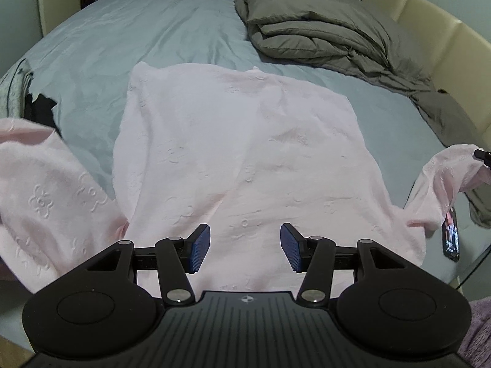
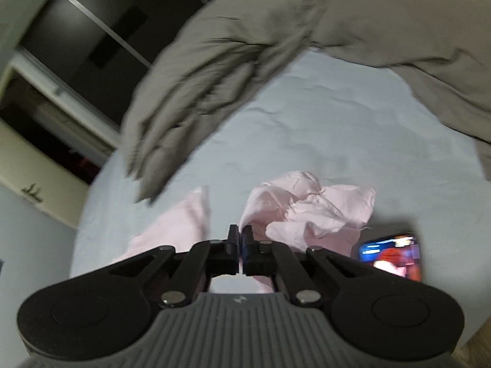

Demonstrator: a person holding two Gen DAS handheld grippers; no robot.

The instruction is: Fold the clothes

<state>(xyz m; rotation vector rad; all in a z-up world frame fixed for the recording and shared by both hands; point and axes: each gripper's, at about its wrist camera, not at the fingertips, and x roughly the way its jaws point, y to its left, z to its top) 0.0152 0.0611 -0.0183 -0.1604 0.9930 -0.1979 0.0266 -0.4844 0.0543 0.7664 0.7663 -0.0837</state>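
Left wrist view looks down along the left gripper, whose blue-padded fingers stand well apart with nothing between them, hovering over the near part of a pale pink top. This garment, embossed with small flower shapes, lies spread flat on the light blue sheet of the bed, its body reaching away from the camera toward the middle of the mattress. One pink sleeve trails off to the left edge, rumpled. The other sleeve runs out to the right and is lifted at its end, where the dark tip of the right gripper meets it at the frame's border. A folded grey duvet sits at the far right of the bed, against a cream padded headboard. A phone with a lit screen lies beside the lifted sleeve. Dark clothing lies at the left edge of the bed. From the right wrist view, blurred by motion, the right gripper has its fingers pressed together on a bunched fold of the pink top, and the crumpled sleeve end stands just past the fingertips. The phone glows just to the right of that cloth, and the grey duvet fills the upper part of this picture.
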